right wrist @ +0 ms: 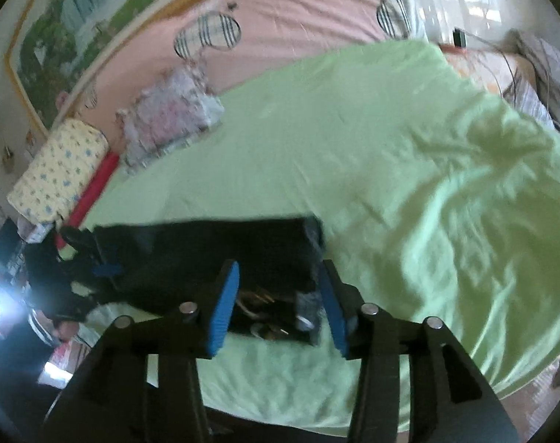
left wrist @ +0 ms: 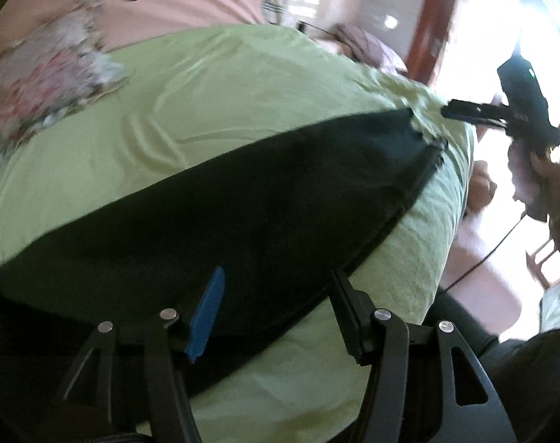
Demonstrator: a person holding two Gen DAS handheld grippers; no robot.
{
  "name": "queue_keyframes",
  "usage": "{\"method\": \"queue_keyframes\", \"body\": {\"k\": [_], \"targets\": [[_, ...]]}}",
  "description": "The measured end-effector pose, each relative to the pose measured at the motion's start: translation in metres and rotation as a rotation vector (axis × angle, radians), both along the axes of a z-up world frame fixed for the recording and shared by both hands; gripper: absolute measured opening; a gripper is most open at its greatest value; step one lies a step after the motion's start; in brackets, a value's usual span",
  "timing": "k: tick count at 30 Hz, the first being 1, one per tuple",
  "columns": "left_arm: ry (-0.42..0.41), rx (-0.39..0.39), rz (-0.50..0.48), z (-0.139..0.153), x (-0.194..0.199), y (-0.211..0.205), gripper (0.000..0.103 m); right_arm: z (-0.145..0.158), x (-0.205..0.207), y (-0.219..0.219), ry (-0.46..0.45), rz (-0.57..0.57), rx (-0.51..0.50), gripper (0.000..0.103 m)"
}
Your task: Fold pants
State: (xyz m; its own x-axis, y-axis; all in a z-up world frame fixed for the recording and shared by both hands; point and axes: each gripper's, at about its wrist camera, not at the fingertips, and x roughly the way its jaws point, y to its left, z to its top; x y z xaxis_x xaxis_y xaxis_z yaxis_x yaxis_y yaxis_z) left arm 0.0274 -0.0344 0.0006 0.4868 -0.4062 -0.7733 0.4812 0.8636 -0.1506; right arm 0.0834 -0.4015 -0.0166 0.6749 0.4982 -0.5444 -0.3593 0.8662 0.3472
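Black pants (left wrist: pixel 243 199) lie stretched across the green sheet (left wrist: pixel 243 85). Left gripper (left wrist: pixel 276 310) spread wide over them, empty; right gripper (right wrist: pixel 278 302) likewise gaping at the waistband end.

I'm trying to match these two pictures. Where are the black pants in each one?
Left wrist view: the pants stretch across the middle, from lower left to upper right.
Right wrist view: the pants lie lower left of centre.
Shared landmark: the green sheet under them.

No lettering, label, brand or number can be read in either wrist view; motion blur and fisheye distortion smear every printed surface beyond the jaws
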Motion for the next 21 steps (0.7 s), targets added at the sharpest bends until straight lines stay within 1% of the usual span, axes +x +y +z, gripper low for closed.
{"method": "queue_keyframes", "body": {"k": [2, 4, 5, 6, 8, 10, 12, 13, 15, 19, 21], "targets": [[0.003, -0.026, 0.048, 0.003, -0.003, 0.012, 0.061, 0.009, -0.003, 0.008, -0.03, 0.01, 0.019, 0.047], [0.007, -0.055, 0.118, 0.005, -0.007, 0.03, 0.063, 0.016, -0.004, 0.023, -0.051, 0.047, 0.048, 0.047], [0.01, -0.062, 0.161, 0.006, -0.009, 0.04, 0.066, 0.017, -0.003, 0.031, -0.053, 0.07, 0.057, 0.047], [0.009, -0.061, 0.188, 0.007, -0.012, 0.045, 0.068, 0.018, -0.003, 0.042, -0.055, 0.094, 0.063, 0.047], [0.009, -0.065, 0.261, 0.008, -0.018, 0.063, 0.069, 0.019, 0.0, 0.069, -0.051, 0.156, 0.073, 0.047], [0.024, -0.092, 0.341, 0.008, -0.023, 0.087, 0.071, 0.016, 0.003, 0.095, -0.044, 0.212, 0.082, 0.047], [0.045, -0.121, 0.422, 0.008, -0.027, 0.11, 0.072, 0.012, 0.004, 0.12, -0.033, 0.264, 0.082, 0.047], [0.052, -0.128, 0.451, 0.008, -0.029, 0.121, 0.072, 0.01, 0.006, 0.138, -0.026, 0.298, 0.082, 0.047], [0.068, -0.15, 0.516, 0.008, -0.032, 0.142, 0.072, 0.006, 0.005, 0.16, -0.021, 0.345, 0.074, 0.047], [0.117, -0.23, 0.659, 0.008, -0.036, 0.189, 0.074, 0.002, 0.002, 0.211, -0.021, 0.452, 0.029, 0.047], [0.132, -0.255, 0.715, 0.01, -0.036, 0.205, 0.075, 0.0, -0.001, 0.228, -0.028, 0.482, 0.006, 0.047]]}}
